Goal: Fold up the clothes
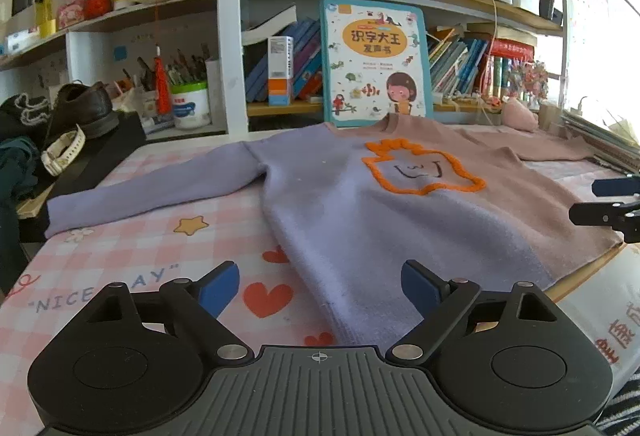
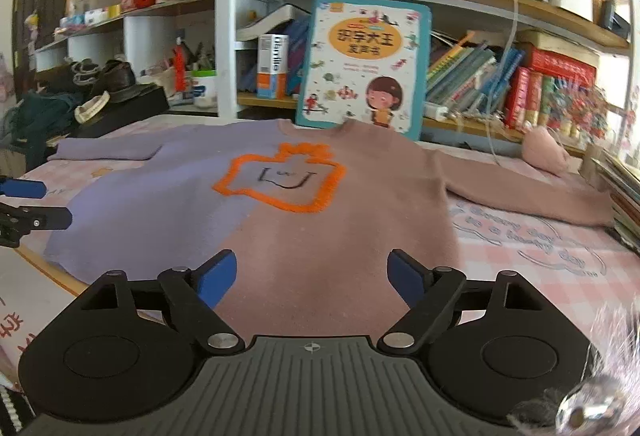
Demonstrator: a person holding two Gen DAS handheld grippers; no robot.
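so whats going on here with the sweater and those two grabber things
A person holds a gripper in each hand to fold clothes. A two-tone sweater, lilac on one half and dusty pink on the other, lies spread flat on the checked tablecloth with both sleeves out to the sides. The left gripper and the right gripper sit at the near hem with jaws open, holding nothing. No fold has been made yet.

The left gripper (image 1: 320, 286) hangs with jaws wide apart over the near hem of a lilac-and-pink sweater (image 1: 360, 204) spread flat on the checked tablecloth (image 1: 132, 256)
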